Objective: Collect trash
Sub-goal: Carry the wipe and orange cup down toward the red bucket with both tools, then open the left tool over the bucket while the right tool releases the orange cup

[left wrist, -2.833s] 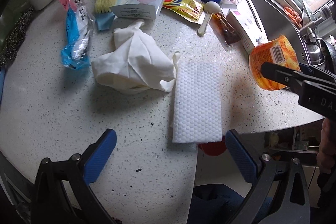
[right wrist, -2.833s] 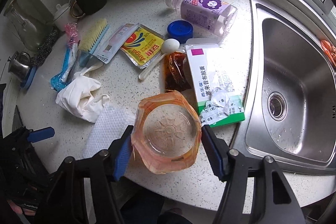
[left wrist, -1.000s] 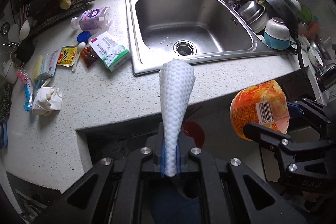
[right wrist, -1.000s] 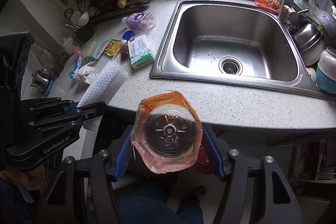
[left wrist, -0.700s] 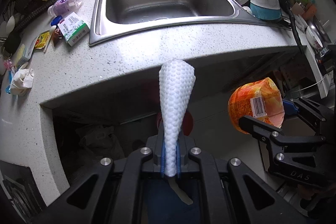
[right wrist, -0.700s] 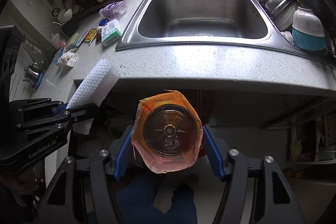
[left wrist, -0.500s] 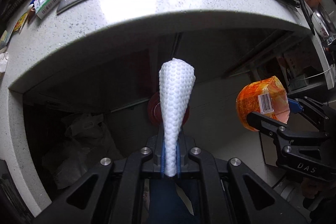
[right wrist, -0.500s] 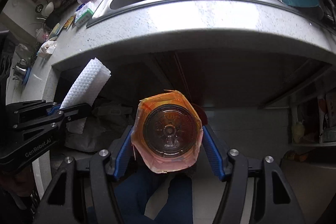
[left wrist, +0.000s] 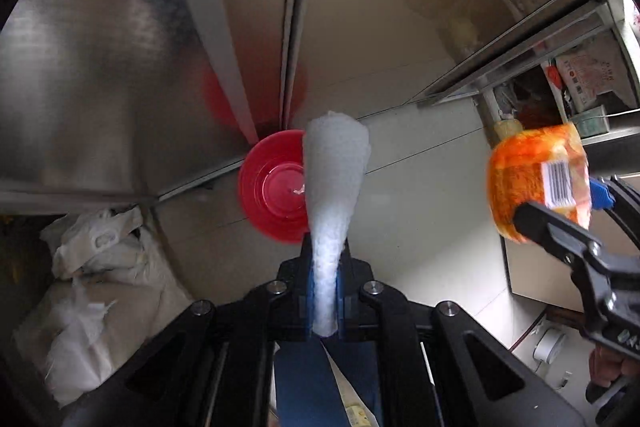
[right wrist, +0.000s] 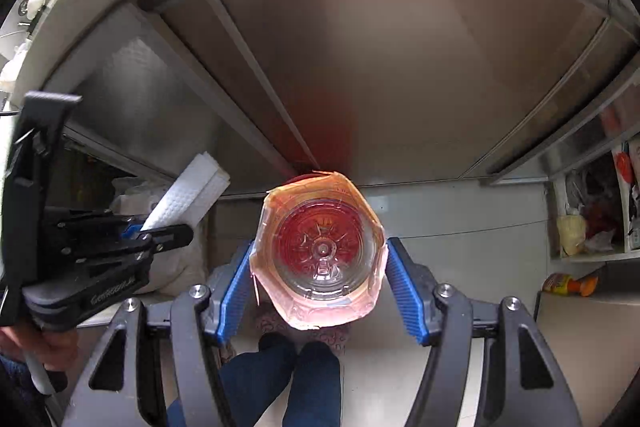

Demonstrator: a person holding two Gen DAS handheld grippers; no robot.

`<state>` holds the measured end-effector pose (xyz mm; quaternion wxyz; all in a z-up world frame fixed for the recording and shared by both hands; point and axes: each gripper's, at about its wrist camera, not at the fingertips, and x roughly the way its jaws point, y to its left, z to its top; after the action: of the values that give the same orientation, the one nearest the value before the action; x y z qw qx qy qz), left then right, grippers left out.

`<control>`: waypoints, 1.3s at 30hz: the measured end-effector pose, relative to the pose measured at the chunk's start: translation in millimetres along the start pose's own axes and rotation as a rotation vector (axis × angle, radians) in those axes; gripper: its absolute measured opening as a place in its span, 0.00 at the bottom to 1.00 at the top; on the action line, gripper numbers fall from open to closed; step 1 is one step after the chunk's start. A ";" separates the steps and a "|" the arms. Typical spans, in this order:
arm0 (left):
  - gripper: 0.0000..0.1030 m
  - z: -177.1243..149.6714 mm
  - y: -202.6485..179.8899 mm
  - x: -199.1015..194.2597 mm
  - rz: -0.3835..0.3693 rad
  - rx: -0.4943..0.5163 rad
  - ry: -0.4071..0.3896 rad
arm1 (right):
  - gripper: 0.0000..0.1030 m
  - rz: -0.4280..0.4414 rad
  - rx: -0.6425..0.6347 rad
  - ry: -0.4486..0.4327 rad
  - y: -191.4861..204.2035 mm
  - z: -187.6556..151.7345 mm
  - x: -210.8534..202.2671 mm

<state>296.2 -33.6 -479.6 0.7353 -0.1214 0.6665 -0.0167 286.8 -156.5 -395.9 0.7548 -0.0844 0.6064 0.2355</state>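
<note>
Nearest in the left wrist view, the left gripper is clenched on the lower end of a white textured cloth, which is folded into a cone and stands up from the blue pads. In the right wrist view the right gripper grasps an orange plastic tub by its sides, the blue pads pressing its wrapper, the clear embossed base facing the camera; whether anything is inside cannot be told. From the left view the tub's wrapper carries a white barcode label, digits too small to read. The left tool's body reads "GenRobot.AI"; the right one shows only part of some letters. Below both, dark blue trouser legs stand on a pale floor. Beyond the cloth, a red bin sits on the floor against the steel cabinet doors, holding only a small pale scrap. White bags lie slumped to its left. Farthest right, open shelves hold blurred packets, and an orange bottle lies on the floor.
</note>
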 end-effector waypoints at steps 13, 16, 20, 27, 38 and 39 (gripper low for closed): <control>0.61 8.9 5.3 36.1 0.020 0.011 -0.046 | 0.59 -0.015 0.040 0.041 -15.3 -19.0 43.3; 0.61 7.0 7.3 31.0 0.029 0.003 -0.029 | 0.59 0.000 0.050 0.054 -8.0 -17.2 42.1; 0.61 -1.8 19.5 25.4 0.027 -0.036 -0.026 | 0.59 0.021 0.027 0.047 -3.8 -10.5 40.9; 0.81 -14.9 40.2 21.3 0.018 -0.061 -0.047 | 0.59 0.052 0.004 0.056 9.0 -1.5 59.0; 1.00 -20.2 68.1 19.8 0.046 -0.103 -0.103 | 0.59 0.080 -0.059 0.067 31.2 5.0 93.5; 1.00 -21.3 69.9 18.4 0.049 -0.104 -0.108 | 0.59 0.081 -0.066 0.069 32.5 5.3 94.3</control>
<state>267.6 27.5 -513.4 0.7630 -0.1439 0.6288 0.0423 291.1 -102.0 -479.5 0.7200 -0.0925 0.6270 0.2825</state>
